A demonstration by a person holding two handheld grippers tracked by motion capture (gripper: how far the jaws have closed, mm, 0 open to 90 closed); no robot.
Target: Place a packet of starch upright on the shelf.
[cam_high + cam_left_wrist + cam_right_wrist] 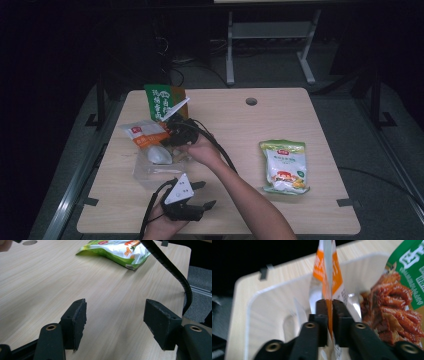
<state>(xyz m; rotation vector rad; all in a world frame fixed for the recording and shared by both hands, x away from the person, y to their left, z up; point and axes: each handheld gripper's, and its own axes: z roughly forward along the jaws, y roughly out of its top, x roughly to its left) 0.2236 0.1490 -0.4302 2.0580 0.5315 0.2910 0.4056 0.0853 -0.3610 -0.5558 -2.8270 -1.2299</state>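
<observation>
Jaws of our right gripper (327,305) pinch the orange-and-white plastic snack packet (327,267), hiding its print; our left gripper (115,322) gapes wide over bare wooden table (50,282).

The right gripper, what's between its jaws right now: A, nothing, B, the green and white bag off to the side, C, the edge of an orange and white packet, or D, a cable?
C: in the right gripper view the right gripper has its jaws on the thin edge of the orange and white packet, over the clear tub.
</observation>
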